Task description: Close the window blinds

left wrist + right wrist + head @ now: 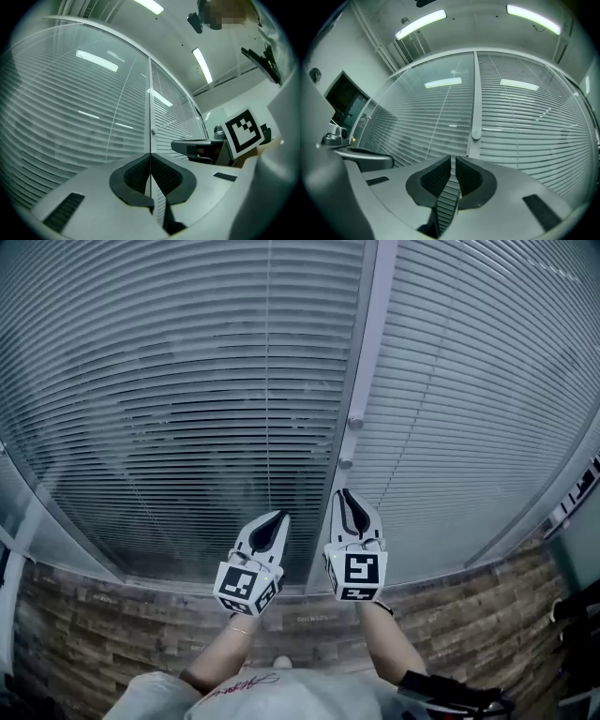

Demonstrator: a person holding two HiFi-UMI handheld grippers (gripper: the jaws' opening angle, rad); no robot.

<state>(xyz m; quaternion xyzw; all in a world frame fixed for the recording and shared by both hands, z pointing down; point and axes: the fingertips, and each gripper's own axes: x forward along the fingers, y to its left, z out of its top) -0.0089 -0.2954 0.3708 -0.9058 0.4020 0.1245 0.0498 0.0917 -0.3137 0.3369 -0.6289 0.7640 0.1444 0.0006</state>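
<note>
Two slatted blinds hang behind glass. The left blind (159,409) looks darker, with gaps between its slats; the right blind (478,399) looks paler and flatter. A white upright frame (372,324) parts them and carries two round knobs (356,421), the lower knob (345,463) just beyond my right gripper (345,493). That gripper (453,161) is shut with nothing in it, and one knob (476,135) shows straight ahead of it. My left gripper (278,517) is held beside it, in front of the left pane. Its jaws (150,159) meet, holding nothing.
A wood-patterned sill wall (103,624) runs under the window. A dark fitting (579,488) stands at the right edge. A dark screen (344,101) hangs on the wall to the left. The person's forearms (220,652) reach up from below.
</note>
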